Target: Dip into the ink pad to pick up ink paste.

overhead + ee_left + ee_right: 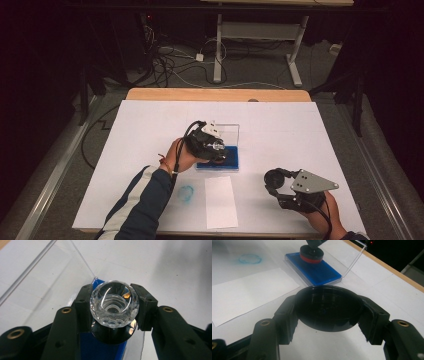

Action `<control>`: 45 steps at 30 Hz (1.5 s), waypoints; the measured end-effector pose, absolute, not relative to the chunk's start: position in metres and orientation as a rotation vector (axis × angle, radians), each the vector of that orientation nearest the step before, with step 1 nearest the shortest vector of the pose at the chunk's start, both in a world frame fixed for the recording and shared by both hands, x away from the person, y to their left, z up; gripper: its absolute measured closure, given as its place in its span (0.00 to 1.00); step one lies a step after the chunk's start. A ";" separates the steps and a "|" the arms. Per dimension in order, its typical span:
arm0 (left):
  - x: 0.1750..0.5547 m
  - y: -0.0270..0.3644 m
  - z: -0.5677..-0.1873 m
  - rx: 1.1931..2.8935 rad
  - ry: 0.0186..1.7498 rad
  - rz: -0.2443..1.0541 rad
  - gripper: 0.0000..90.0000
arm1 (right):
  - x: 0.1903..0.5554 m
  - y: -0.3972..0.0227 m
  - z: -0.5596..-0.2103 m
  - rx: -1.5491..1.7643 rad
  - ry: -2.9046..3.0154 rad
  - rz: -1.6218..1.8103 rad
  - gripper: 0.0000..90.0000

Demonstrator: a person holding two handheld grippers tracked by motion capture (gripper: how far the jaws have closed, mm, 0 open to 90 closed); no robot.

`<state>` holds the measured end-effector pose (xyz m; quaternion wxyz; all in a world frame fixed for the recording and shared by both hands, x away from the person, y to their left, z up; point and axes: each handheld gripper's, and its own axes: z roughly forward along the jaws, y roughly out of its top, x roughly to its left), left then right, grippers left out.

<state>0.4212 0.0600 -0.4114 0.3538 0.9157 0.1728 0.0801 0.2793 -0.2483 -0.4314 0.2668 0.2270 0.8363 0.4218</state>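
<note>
Fingers of the left gripper point(113, 305) pinch the faceted crystal knob of a stamp point(113, 304), and those of the right gripper point(329, 312) clamp a round black cap point(327, 307) between them. Under both lies the wide white table point(280, 130). Near its middle sits the blue ink pad point(318, 268) in an open clear case, the stamp's red-rimmed base resting on it. Just nearer lies a white paper slip point(220, 201), with a faint blue ring mark point(186, 193) to its left. The cap hangs low at the near right, well apart from the pad.
</note>
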 end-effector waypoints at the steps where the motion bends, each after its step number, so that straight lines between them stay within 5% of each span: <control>1: 0.422 0.059 -0.412 2.374 0.446 0.208 0.60 | 0.279 -0.248 -0.431 0.617 2.256 1.141 0.42; 45: 0.437 0.065 -0.439 2.329 0.530 0.175 0.60 | 0.276 -0.246 -0.435 0.604 2.295 1.116 0.42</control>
